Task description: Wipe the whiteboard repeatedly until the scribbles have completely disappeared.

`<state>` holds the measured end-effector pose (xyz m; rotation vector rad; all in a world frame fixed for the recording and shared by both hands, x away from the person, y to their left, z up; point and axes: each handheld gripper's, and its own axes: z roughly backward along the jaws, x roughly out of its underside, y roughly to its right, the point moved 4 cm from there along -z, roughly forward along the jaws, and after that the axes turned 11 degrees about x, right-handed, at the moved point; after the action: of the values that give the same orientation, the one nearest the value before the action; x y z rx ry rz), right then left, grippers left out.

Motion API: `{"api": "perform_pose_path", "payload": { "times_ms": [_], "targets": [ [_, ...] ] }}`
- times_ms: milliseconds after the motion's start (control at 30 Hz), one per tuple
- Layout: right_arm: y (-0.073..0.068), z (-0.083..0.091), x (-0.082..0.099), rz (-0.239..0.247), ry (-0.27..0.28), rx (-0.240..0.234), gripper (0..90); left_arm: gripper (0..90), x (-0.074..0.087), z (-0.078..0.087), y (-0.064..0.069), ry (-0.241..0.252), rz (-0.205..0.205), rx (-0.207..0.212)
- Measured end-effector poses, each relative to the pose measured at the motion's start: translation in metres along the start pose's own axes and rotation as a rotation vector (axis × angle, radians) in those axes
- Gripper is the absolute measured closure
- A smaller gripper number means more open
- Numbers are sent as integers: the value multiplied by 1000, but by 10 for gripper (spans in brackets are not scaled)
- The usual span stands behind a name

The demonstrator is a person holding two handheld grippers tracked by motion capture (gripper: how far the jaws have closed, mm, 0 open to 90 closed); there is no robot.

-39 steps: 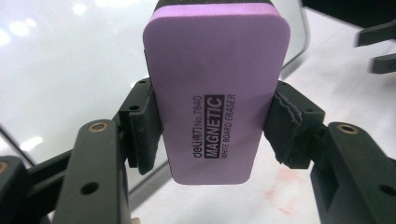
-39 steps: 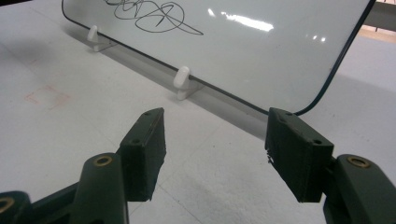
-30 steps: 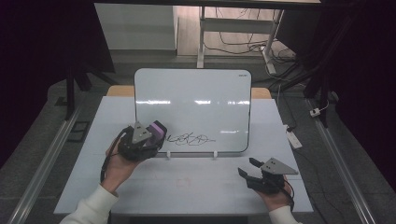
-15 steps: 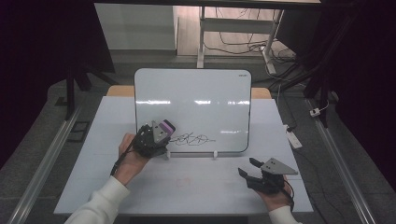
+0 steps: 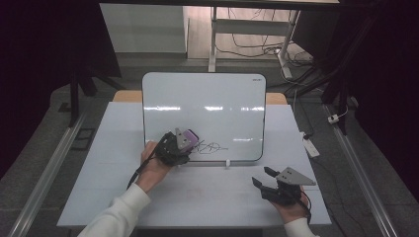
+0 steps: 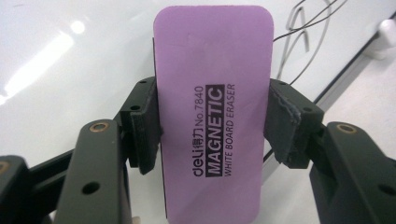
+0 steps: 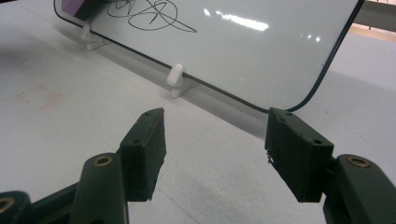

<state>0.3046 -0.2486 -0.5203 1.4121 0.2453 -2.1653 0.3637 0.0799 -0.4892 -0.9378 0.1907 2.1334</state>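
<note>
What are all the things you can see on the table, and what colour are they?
Rectangular whiteboard with rounded corners: one, white with a dark rim, standing propped at the back of the table.
Black marker scribble: one, black, low on the whiteboard's left half.
Small plastic board feet: two, white, under the whiteboard's bottom edge.
Purple magnetic whiteboard eraser: one, purple with black print, clamped in the left gripper, close to the scribble.
Flat table top: one, pale grey-white.
Flat white device with a cord: one, at the table's right edge.
Left gripper: one, black, shut on the eraser.
Right gripper: one, black, jaws apart, low over the table's front right.
Sleeves: two, white.
</note>
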Motion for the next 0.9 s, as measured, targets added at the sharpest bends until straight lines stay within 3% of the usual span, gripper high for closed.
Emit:
{"api": "perform_pose_path", "payload": {
  "times_ms": [200,333,433,667,767,900],
  "targets": [
    [-1,0,0,-2,4,-4,375,417,-14,-16,16,18,-28,43],
    [-1,0,0,-1,6,-3,375,418,-14,-16,19,4,-53,30],
    [1,2,0,-2,8,2,375,418,-8,-8,8,4,-39,-12],
    [0,3,0,-2,8,6,375,418,22,19,-31,18,49,-94],
    [1,3,0,-2,9,9,375,418,30,21,-34,26,60,-96],
    [0,2,0,-2,8,7,375,418,30,15,-25,23,38,-80]
  ]
}}
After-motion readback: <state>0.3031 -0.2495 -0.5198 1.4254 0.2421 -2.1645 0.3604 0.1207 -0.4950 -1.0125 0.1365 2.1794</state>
